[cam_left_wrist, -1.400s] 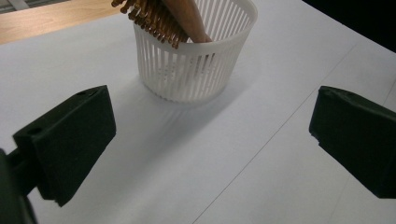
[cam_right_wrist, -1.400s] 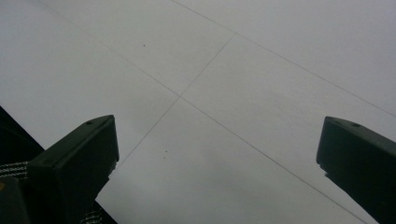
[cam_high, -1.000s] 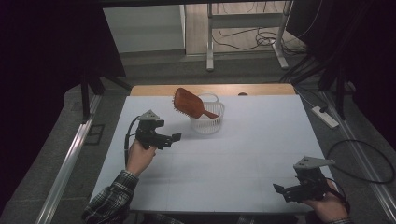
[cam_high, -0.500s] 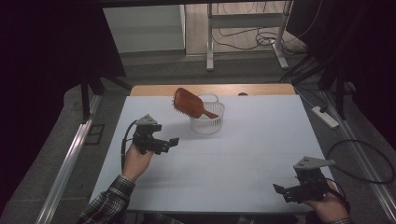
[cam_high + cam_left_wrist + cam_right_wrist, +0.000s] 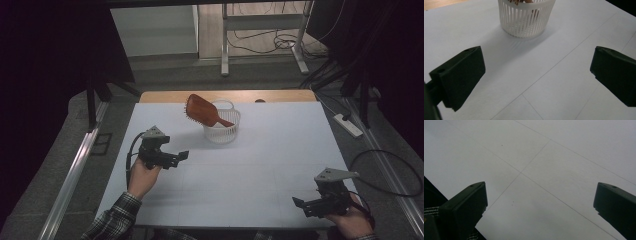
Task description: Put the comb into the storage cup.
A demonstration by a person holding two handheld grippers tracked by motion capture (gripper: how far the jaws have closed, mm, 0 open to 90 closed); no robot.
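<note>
Left gripper [image 5: 172, 157] has pulled back toward 7 o'clock since a second ago, now farther from the basket [image 5: 221, 127]; right gripper [image 5: 307, 204] unchanged at the 5 o'clock corner of the desk [image 5: 260, 165]; basket and hairbrush [image 5: 202, 110] not moved; left fingers [image 5: 461, 75] spread wide, holding nothing, hovering over bare desk with the basket [image 5: 526, 18] ahead at 12 o'clock in the left gripper view; right fingers [image 5: 465, 205] also wide apart, empty, above the desk surface near its edge; basket sits at about 12 o'clock on the desk, near the far edge, hairbrush propped in it, head tilted out toward 10 o'clock; count: one white slatted basket, one brown hairbrush, two grippers.
</note>
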